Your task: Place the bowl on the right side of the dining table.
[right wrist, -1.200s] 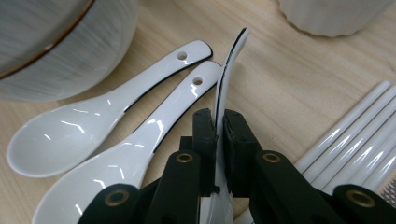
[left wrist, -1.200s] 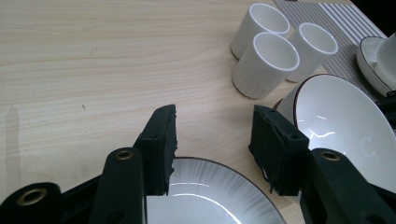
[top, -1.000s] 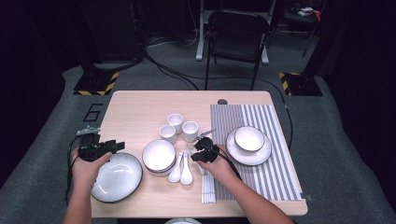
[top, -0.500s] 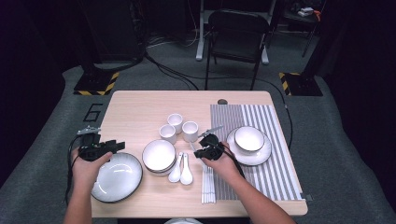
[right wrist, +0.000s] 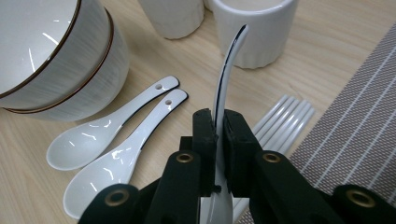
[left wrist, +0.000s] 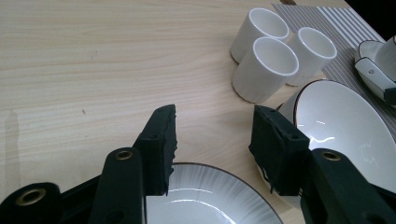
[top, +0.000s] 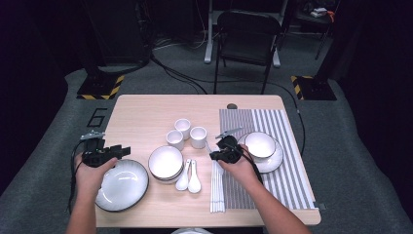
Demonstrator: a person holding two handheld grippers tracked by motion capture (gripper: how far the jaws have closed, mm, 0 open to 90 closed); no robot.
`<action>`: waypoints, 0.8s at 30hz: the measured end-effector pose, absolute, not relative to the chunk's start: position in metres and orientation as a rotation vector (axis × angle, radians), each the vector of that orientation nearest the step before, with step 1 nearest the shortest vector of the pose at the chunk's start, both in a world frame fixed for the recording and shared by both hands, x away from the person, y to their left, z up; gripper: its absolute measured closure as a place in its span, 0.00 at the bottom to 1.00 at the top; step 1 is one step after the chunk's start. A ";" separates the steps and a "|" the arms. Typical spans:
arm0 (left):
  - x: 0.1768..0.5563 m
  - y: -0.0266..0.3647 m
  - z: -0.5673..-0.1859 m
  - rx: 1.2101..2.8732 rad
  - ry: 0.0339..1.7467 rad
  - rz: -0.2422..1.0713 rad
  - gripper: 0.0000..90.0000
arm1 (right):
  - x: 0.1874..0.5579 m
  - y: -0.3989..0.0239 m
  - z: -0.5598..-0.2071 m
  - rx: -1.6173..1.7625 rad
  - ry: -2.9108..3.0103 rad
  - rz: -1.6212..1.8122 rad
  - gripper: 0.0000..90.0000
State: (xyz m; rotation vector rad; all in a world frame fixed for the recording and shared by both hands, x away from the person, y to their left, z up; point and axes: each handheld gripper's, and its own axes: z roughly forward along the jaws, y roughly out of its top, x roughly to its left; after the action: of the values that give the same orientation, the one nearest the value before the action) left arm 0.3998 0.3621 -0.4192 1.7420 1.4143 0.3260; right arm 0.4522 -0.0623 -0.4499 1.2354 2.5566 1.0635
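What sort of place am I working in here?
Likely a studio or lab set up for recording, not a dining room: a wooden table laid with tableware on grey carpet, floor cables, and hazard-striped stand bases around it.

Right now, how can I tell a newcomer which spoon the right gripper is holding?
Start at the striped placemat on the table's right side. At its left edge, above the white chopsticks, the right gripper is shut on a white spoon. Unlike the two spoons lying flat beside the stacked bowls, it stands on edge, handle outward.
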 end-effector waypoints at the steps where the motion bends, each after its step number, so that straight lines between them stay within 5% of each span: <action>1: 0.400 0.363 -0.419 1.743 1.412 0.329 0.56 | 0.453 -0.065 -0.449 1.233 2.553 1.064 0.94; 24: 0.404 0.361 -0.420 1.742 1.406 0.330 0.56 | 0.465 -0.120 -0.425 1.376 2.382 1.146 0.94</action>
State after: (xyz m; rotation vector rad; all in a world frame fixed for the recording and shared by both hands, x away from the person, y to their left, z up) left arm 0.4036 0.3610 -0.4204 1.7422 1.4063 0.3302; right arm 0.4645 -0.1203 -0.4247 1.3763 2.3818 1.1462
